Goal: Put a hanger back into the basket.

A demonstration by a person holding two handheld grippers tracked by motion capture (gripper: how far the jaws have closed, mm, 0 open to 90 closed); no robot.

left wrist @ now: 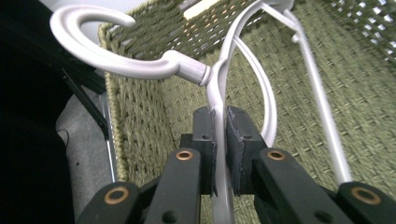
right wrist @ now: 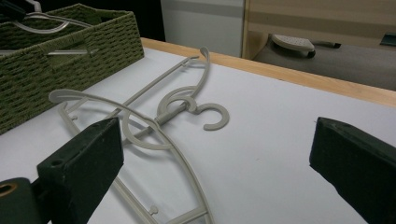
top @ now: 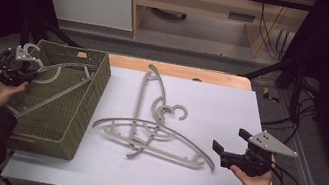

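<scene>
Nearest, at the table's right front edge, the right hand-held gripper rests in the person's hand with its two black jaws wide apart and nothing between them; it touches no object. Its jaws point left across the white-covered table toward the two loose grey plastic hangers, which lie near it but apart from it, crossed over each other in the middle of the table, one hook curled open beside the other's neck. In the right gripper view those hangers lie just beyond the left jaw, flat on the white surface.

Farther left, the left hand-held gripper sits above the olive-green woven basket that stands on the table's left side. Its jaws are clamped together on a pale grey plastic clothes hanger, gripping the thin shoulder bar just below the neck. In the left gripper view the dark pads press on both sides of the held hanger, whose hook curves off to the upper left over the basket's rim, while its arms and lower bar run away from the jaws into the basket, close over the woven bottom.

Beyond the table's far wooden edge stands light-coloured furniture on a grey floor.
</scene>
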